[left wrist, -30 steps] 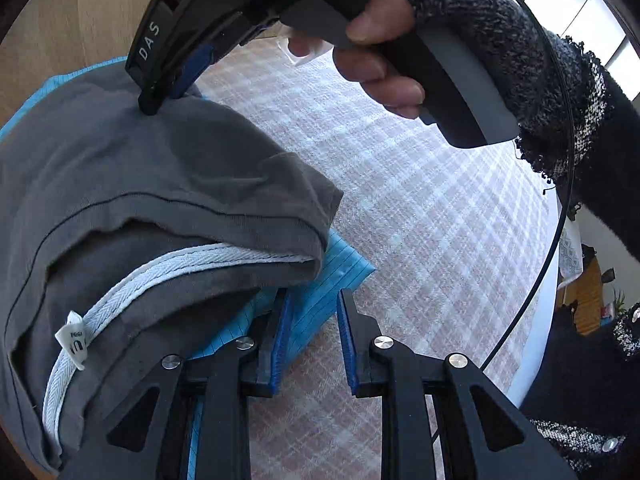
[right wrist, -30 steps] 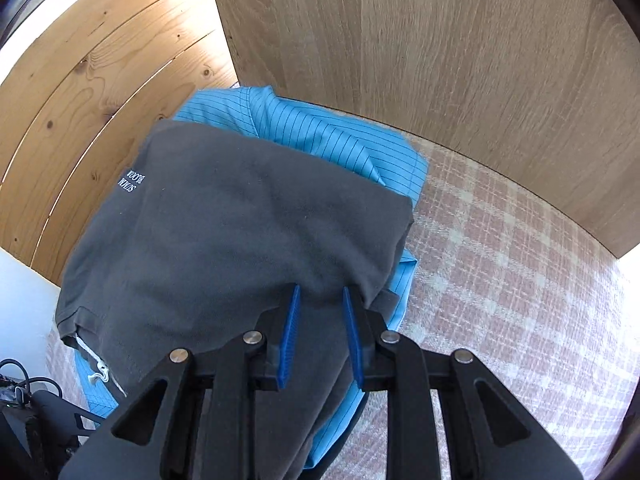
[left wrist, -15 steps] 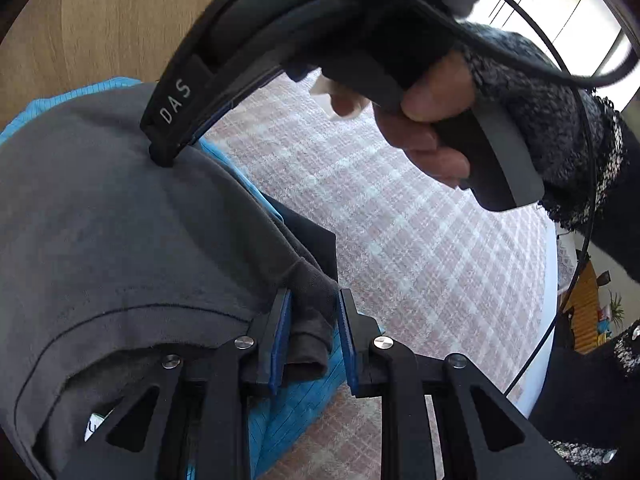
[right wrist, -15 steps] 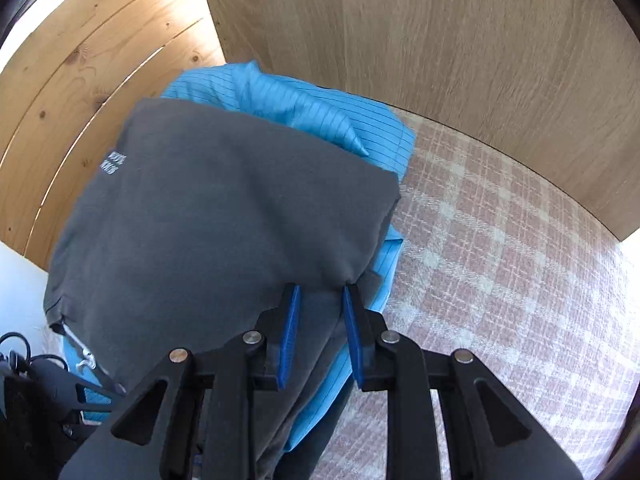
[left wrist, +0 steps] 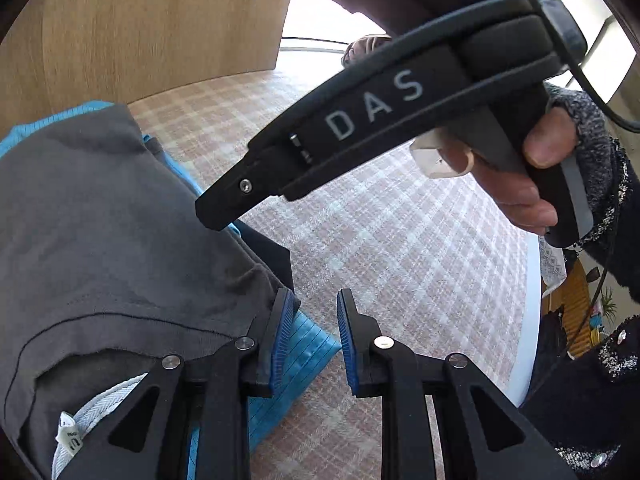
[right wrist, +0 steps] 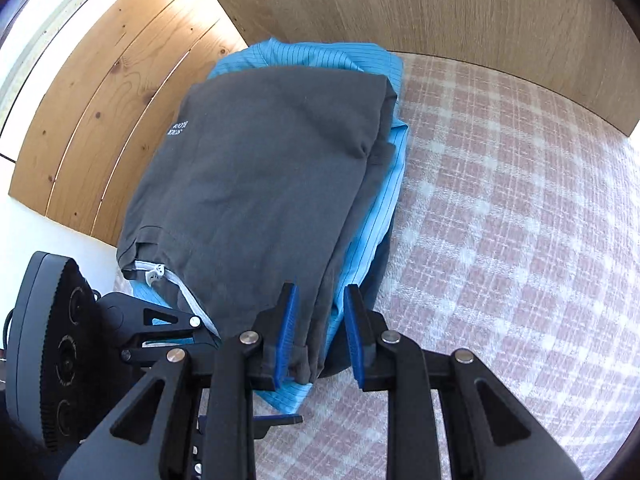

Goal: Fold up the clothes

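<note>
On the checked pink-and-white cloth [right wrist: 520, 216], hard against the wooden wall [right wrist: 440, 4], lies the folded grey shirt [right wrist: 260, 168]. It sits on top of a folded blue striped garment [right wrist: 384, 216]. Seen from my right wrist, the shirt's long axis runs from my gripper away toward the wall. Its collar end, with white tape and a small label, points toward the near left.

Blue fabric shows past the grey edge on the right side and at the far end. To the right of the stack the cloth is open. The wooden wall closes off the far side.

The shirt is plain dark grey with small white print near its left edge.

My right gripper [right wrist: 318, 332] has its jaws a little apart, astride the stack's near edge; whether the pads press it I cannot tell. My left gripper [left wrist: 310, 338] is released, its jaws parted beside the shirt's corner. My right hand [left wrist: 520, 184] grips its handle.
</note>
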`<control>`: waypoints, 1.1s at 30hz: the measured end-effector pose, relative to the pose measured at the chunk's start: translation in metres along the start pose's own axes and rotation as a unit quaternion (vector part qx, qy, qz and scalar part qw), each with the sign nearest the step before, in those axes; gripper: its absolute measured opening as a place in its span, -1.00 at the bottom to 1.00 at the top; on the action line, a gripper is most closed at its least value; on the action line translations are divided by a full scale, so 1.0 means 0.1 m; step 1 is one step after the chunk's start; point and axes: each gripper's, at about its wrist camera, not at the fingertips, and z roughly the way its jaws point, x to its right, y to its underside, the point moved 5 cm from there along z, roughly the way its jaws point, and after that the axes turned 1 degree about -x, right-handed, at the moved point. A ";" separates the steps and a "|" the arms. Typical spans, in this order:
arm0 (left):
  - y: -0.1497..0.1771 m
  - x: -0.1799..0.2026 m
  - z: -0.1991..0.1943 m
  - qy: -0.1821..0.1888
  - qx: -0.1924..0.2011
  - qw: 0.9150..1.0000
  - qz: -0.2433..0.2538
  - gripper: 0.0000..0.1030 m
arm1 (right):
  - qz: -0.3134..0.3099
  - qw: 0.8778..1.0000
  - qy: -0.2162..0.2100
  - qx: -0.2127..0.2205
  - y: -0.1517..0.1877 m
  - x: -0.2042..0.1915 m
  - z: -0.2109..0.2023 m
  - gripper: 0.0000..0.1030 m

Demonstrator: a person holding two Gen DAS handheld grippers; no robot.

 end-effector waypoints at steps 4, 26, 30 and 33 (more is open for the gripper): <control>0.03 0.07 0.01 -0.006 -0.006 1.000 0.006 -0.60 | -0.003 1.000 0.008 -0.014 -0.07 -0.01 0.15 -0.58; -0.13 0.47 -0.13 -0.101 0.001 0.994 -0.032 -0.40 | -0.006 1.000 -0.004 -0.018 -0.16 -0.09 0.04 -0.88; -0.12 0.64 0.01 -0.136 -0.001 0.989 -0.051 -0.45 | -0.007 1.000 -0.002 -0.018 -0.14 -0.09 0.03 -0.87; -0.11 0.58 -0.03 -0.142 0.010 0.988 -0.060 -0.90 | -0.001 1.000 -0.012 -0.014 -0.13 -0.04 0.01 -0.87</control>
